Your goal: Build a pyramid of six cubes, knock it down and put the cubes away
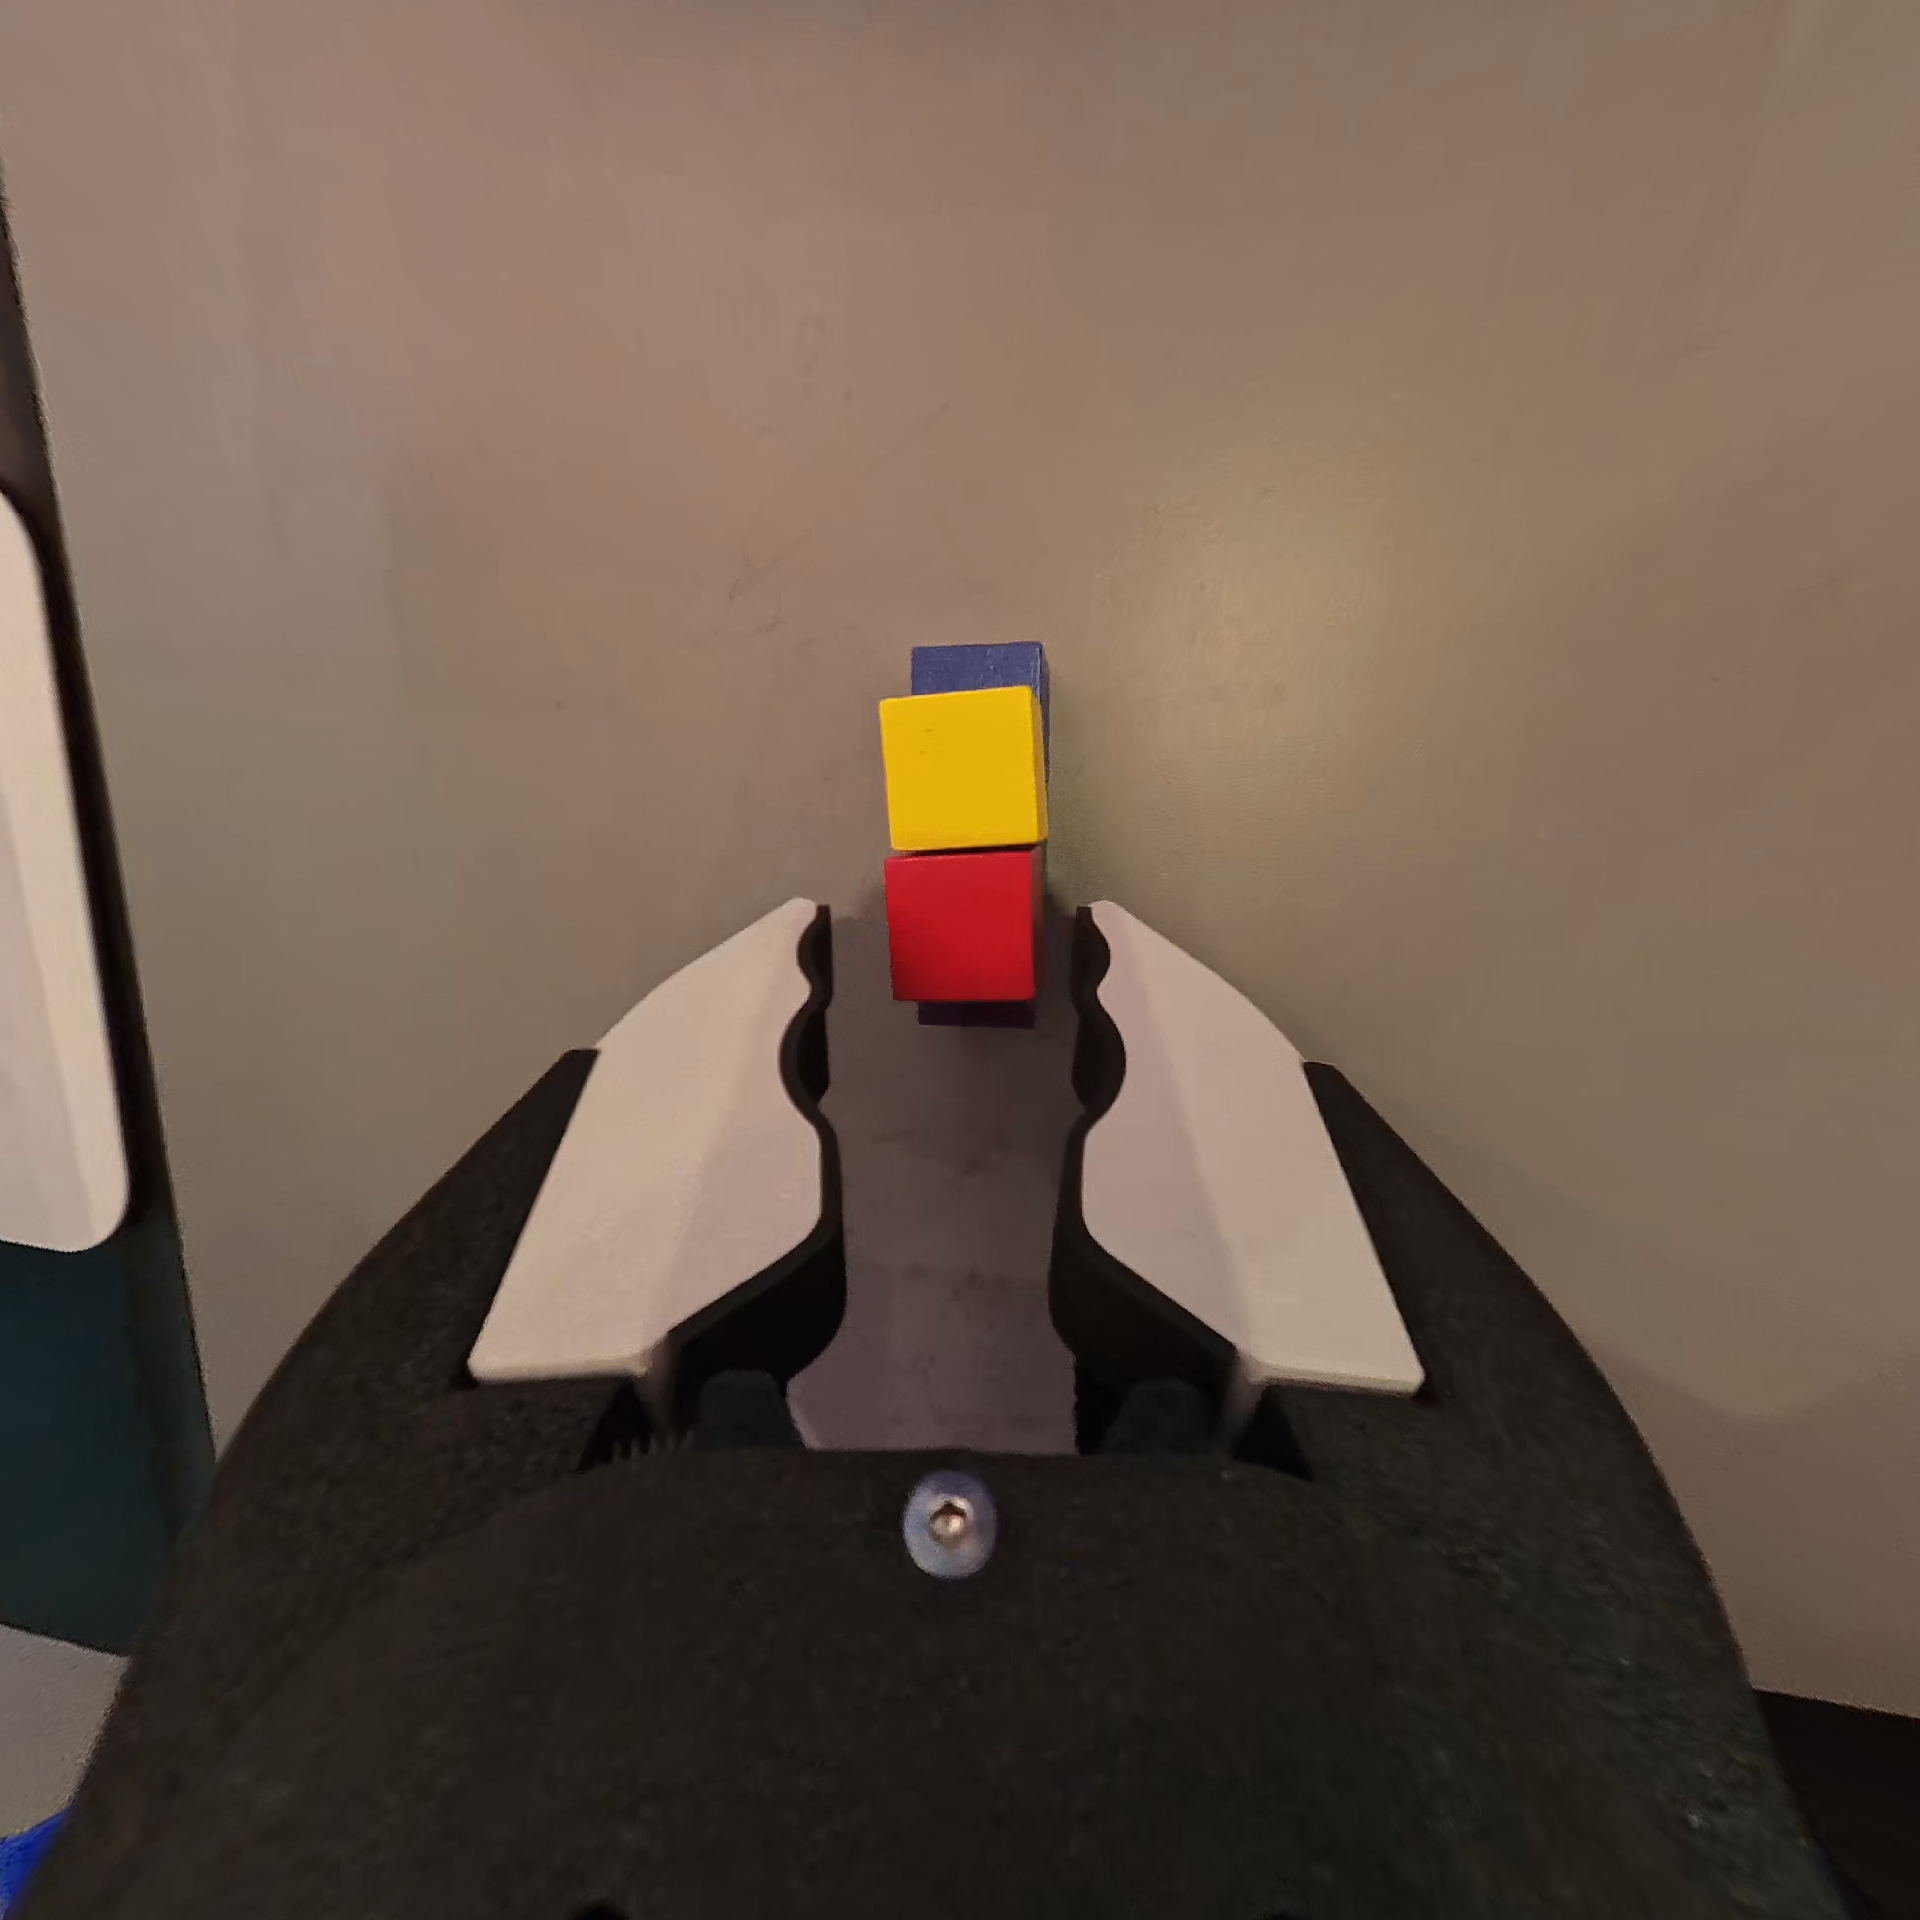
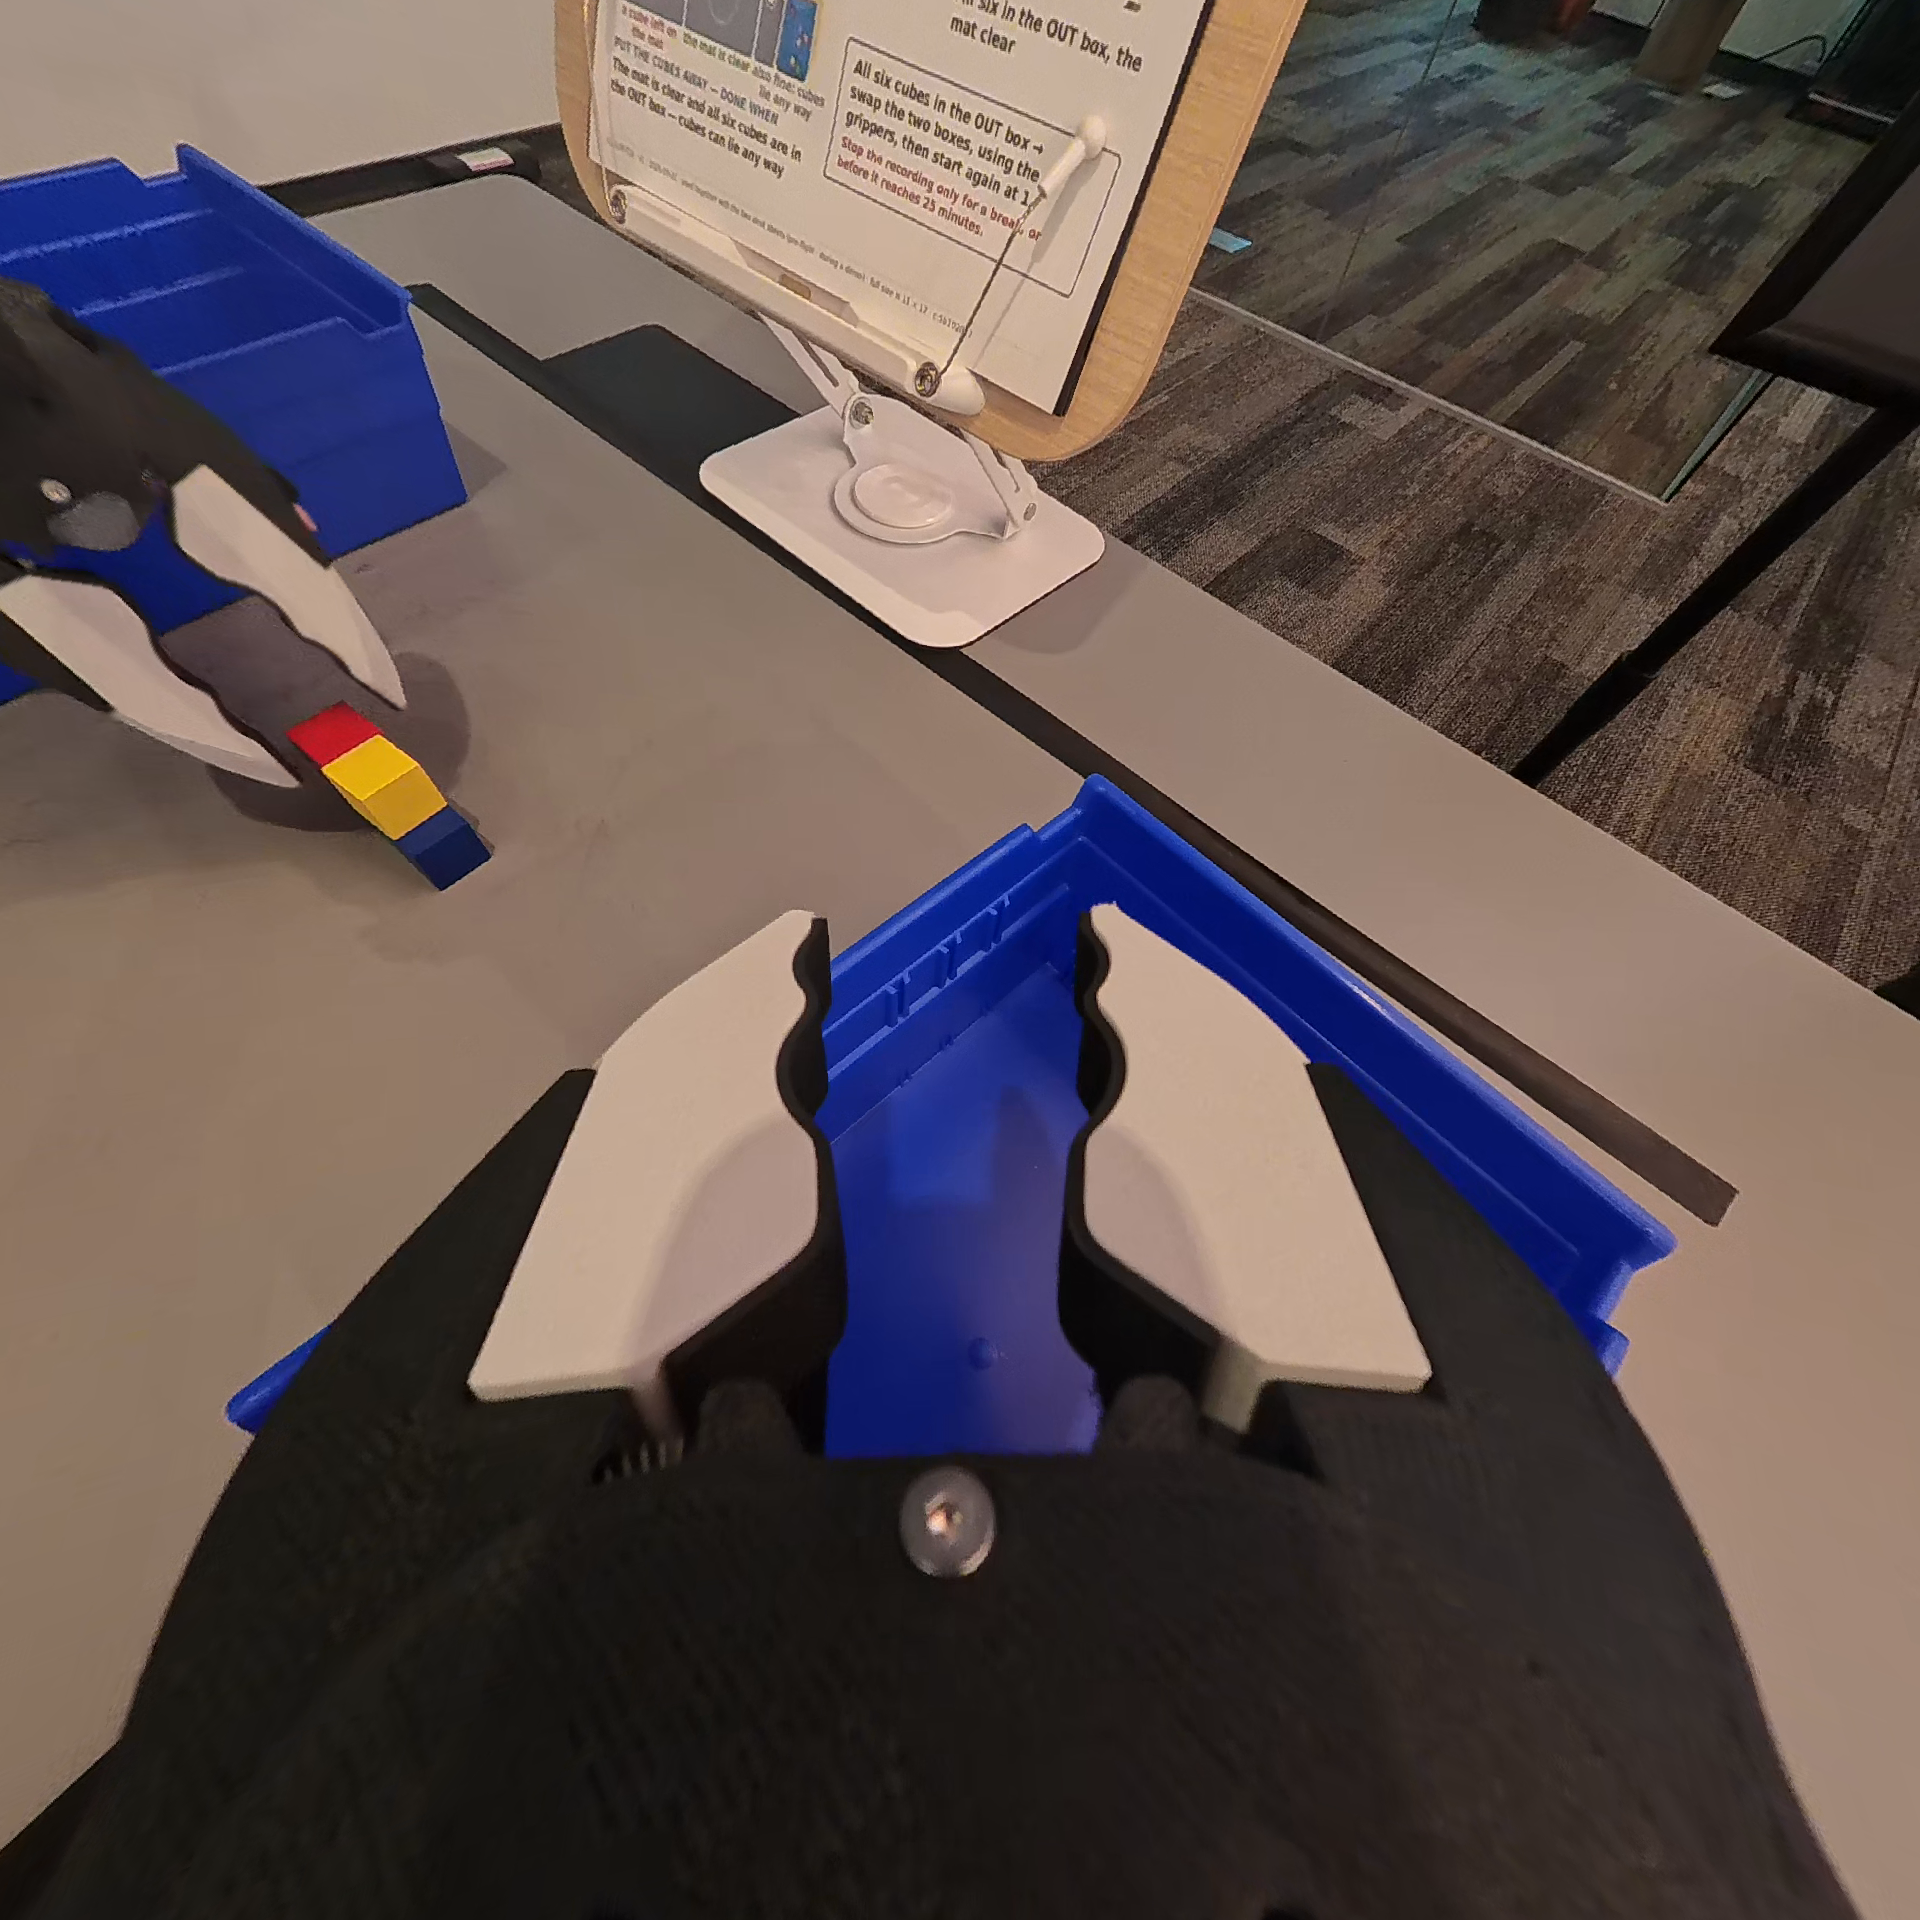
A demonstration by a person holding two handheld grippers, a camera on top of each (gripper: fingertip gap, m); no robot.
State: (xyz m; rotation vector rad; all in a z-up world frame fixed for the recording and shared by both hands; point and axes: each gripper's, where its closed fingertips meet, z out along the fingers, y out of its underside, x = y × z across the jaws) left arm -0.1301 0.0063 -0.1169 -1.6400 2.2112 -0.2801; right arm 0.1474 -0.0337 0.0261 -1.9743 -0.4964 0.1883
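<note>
Both claws are spread and empty: the left claw (image 1: 951, 914) hovers over the touching row of red cube (image 1: 961, 925), yellow cube (image 1: 961, 767) and blue cube (image 1: 977, 665) on the tabletop (image 2: 727, 748), seemingly freshly aligned as a base, while the right claw (image 2: 951, 920) hangs over a blue bin (image 2: 1351, 1049), probably for another cube.

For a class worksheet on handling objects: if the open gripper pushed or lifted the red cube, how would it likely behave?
The red cube looks rigid and painted smooth, so it would probably hold its shape but might slip in a loose grip. Flat faces suggest sliding, not rolling. It appears to sit atop other cubes beside the yellow cube, so a push from the left gripper would likely topple it.
</note>
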